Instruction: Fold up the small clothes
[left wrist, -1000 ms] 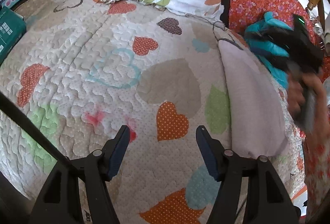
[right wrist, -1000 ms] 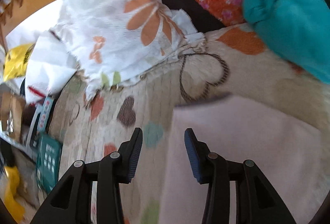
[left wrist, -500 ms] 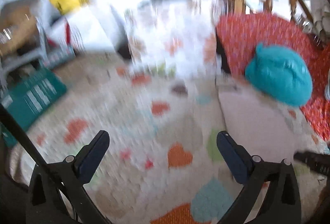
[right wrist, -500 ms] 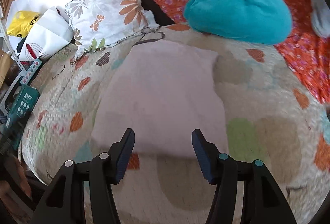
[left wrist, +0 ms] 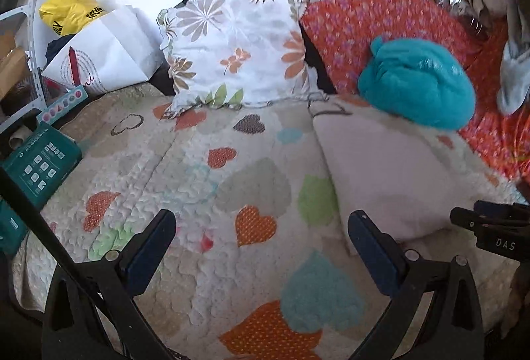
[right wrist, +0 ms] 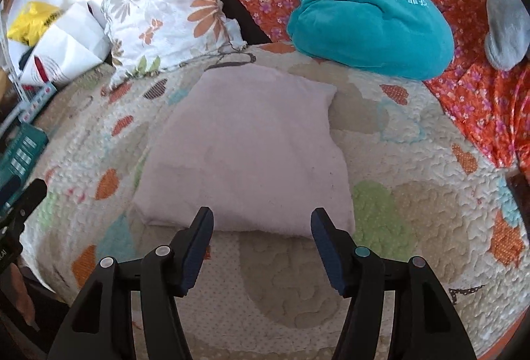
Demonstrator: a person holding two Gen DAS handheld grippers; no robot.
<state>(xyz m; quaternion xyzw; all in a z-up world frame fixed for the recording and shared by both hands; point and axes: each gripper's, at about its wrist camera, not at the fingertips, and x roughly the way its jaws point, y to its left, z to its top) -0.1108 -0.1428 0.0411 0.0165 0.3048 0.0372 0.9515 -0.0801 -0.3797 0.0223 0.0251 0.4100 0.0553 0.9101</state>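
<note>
A folded pale pink cloth lies flat on the heart-patterned quilt. In the left wrist view the cloth lies to the right. My right gripper is open and empty, hovering just in front of the cloth's near edge. My left gripper is open wide and empty above the quilt, left of the cloth. The right gripper's body shows at the right edge of the left wrist view.
A floral pillow and a teal bundle sit at the back on an orange floral cover. A grey cloth lies at the far right. A green box, white bag and yellow bag stand left.
Both grippers have pulled back and up from the quilt, widening the view. The left gripper has opened wider. The right gripper moved from over the cloth to its near edge.
</note>
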